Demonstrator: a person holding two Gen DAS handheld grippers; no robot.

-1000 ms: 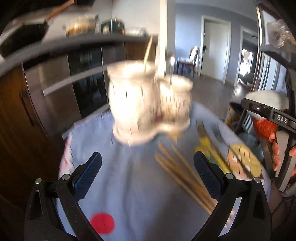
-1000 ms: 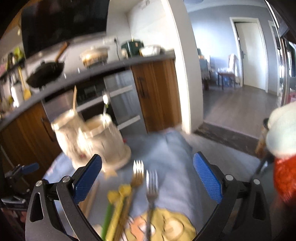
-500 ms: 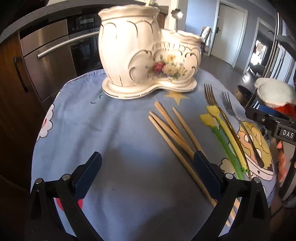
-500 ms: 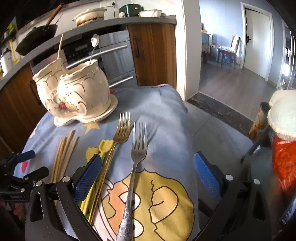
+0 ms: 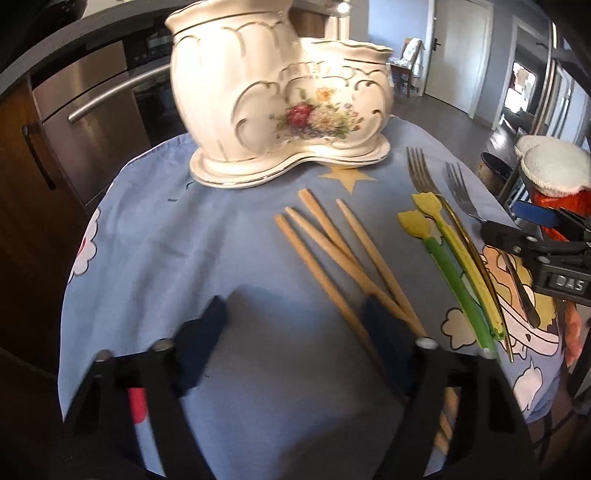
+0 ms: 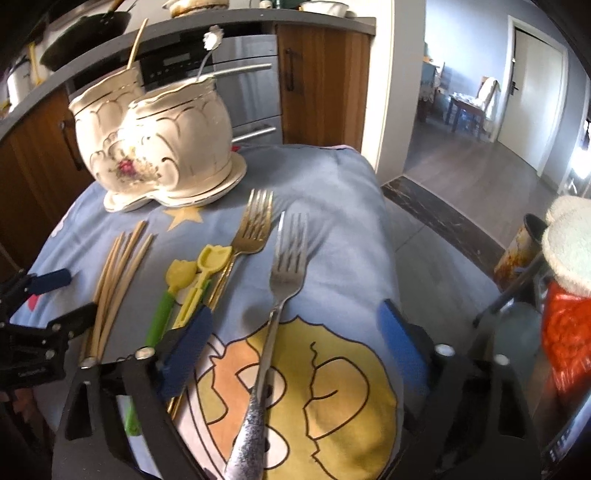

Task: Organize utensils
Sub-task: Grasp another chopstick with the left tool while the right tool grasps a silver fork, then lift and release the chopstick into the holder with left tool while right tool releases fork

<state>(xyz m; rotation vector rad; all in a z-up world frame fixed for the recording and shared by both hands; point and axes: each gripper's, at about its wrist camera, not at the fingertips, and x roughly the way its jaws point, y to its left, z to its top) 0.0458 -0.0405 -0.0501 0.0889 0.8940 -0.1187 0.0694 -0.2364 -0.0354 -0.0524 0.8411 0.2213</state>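
Partly blurred left gripper (image 5: 295,332) jaws closing, unclenched, hiding chopsticks' (image 5: 332,251) ends, right gripper (image 6: 295,343) jaws closing astride silver fork (image 6: 273,325), untouched.

A stainless-steel oven front (image 6: 243,88) stands at twelve o'clock; a black frying pan (image 6: 85,29) rests on the grey countertop (image 6: 229,20) at eleven; a white door (image 6: 535,92) sits at two.

right claw (image 6: 291,343) closing, astride silver fork (image 6: 275,317) | pads seemingly clear | holder (image 6: 159,147) beyond

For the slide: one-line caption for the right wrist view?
Right gripper jaws open, closing over a silver fork beside the white ceramic holder.
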